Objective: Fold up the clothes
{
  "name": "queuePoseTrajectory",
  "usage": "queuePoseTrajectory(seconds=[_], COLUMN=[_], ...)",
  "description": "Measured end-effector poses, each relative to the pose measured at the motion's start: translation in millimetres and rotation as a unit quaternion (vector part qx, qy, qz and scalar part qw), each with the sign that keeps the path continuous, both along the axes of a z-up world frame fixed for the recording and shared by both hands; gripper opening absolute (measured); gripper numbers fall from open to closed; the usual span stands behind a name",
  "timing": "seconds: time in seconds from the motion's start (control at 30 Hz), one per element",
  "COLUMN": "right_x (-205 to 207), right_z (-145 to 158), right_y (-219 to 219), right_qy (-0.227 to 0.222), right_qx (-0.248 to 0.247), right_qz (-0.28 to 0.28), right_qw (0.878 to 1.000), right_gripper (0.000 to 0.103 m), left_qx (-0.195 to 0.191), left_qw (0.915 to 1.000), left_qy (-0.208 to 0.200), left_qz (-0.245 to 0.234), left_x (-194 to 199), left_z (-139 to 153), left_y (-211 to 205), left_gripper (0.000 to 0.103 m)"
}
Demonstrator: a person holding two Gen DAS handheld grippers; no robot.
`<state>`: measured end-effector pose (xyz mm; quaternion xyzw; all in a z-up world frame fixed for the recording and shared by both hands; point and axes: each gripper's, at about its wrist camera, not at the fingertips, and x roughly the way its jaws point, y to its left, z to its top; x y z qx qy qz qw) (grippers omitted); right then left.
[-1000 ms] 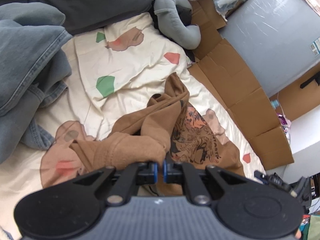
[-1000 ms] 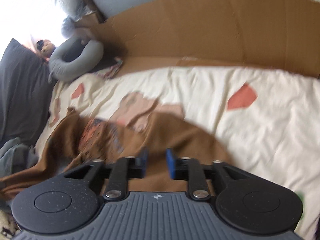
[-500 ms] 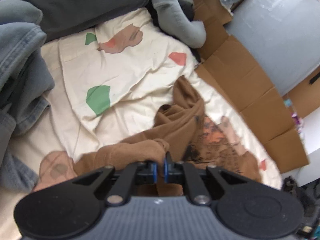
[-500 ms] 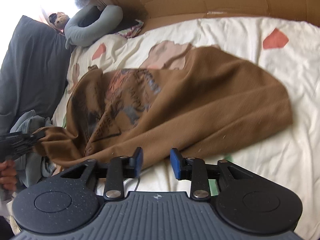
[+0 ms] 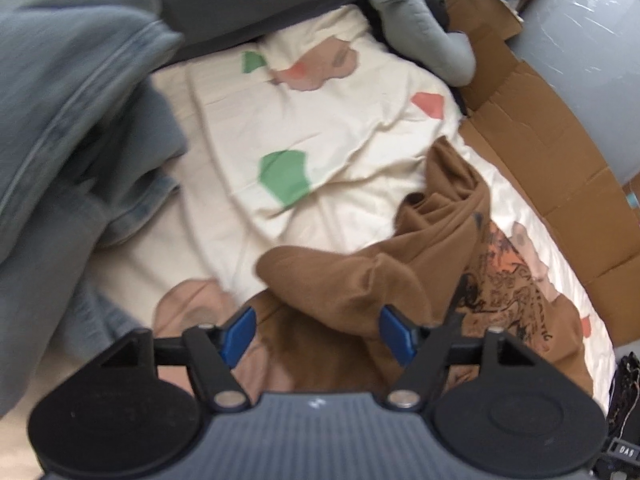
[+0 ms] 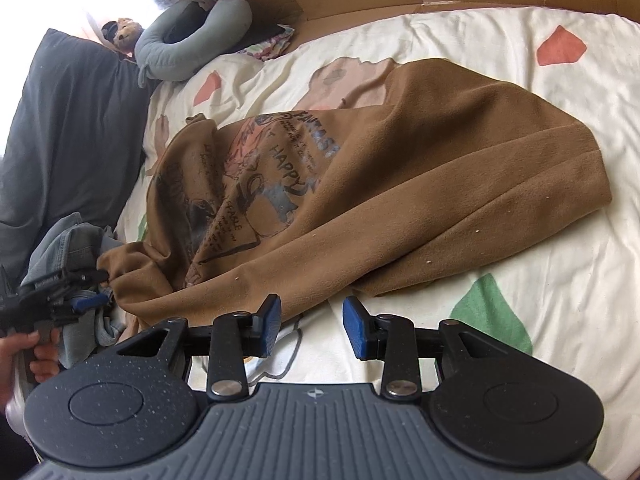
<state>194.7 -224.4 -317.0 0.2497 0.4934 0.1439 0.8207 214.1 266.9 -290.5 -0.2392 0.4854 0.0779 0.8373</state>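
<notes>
A brown sweatshirt (image 6: 420,200) with a printed graphic lies crumpled on the cream bedsheet (image 6: 520,320). In the left wrist view its bunched sleeve end (image 5: 344,280) rests on the sheet just ahead of my left gripper (image 5: 317,336), which is open with the blue pads wide apart and cloth lying loose between them. My right gripper (image 6: 314,328) is open over the sheet, just short of the sweatshirt's near edge, with nothing in it. The right wrist view shows the left gripper (image 6: 90,288) at the far left, at the sleeve end, held by a hand (image 6: 32,352).
A heap of grey-blue denim clothes (image 5: 68,140) lies to the left. A dark grey pillow (image 6: 68,140) and a grey neck pillow (image 5: 424,36) sit at the head of the bed. Flattened cardboard (image 5: 540,140) lines the far edge, with a grey wrapped box (image 5: 592,60) behind.
My left gripper was shut on the brown sleeve and has opened, letting it drop onto the sheet. The right gripper has stayed open and its pads stand a little wider.
</notes>
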Motion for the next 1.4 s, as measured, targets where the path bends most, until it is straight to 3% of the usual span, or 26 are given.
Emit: queuePoseTrajectory(seconds=[0.27, 0.53, 0.8, 0.9, 0.97, 1.03, 1.2, 1.4], right_x=[-4, -8, -13, -14, -15, -15, -15, -19], right_z=[-5, -10, -11, -12, -13, -14, -16, -20], right_y=[13, 32, 46, 49, 52, 56, 64, 76], right_qy=[0.011, 0.022, 0.029, 0.033, 0.035, 0.037, 0.042, 0.048], right_qx=[0.017, 0.019, 0.021, 0.028, 0.034, 0.04, 0.055, 0.084], right_qz=[0.017, 0.047, 0.064, 0.066, 0.069, 0.072, 0.08, 0.09], right_qw=[1.0, 0.998, 0.997, 0.997, 0.996, 0.996, 0.994, 0.991], right_gripper=[0.041, 0.041, 0.041, 0.041, 0.041, 0.041, 0.041, 0.041], left_qx=[-0.013, -0.036, -0.065, -0.068, -0.061, -0.067, -0.076, -0.12], left_qw=[0.9984, 0.9973, 0.9963, 0.9953, 0.9956, 0.995, 0.9943, 0.9902], left_qy=[-0.008, -0.044, -0.024, -0.02, -0.014, -0.01, -0.015, 0.005], left_qz=[0.054, 0.046, 0.05, 0.065, 0.07, 0.074, 0.073, 0.071], left_x=[-22, -14, 8, 8, 6, 2, -11, -37], left_z=[-10, -27, -59, -67, -66, -64, -48, -29], left_y=[23, 22, 18, 19, 21, 24, 22, 1], left_gripper=[0.071, 0.072, 0.068, 0.056, 0.02, 0.006, 0.005, 0.005])
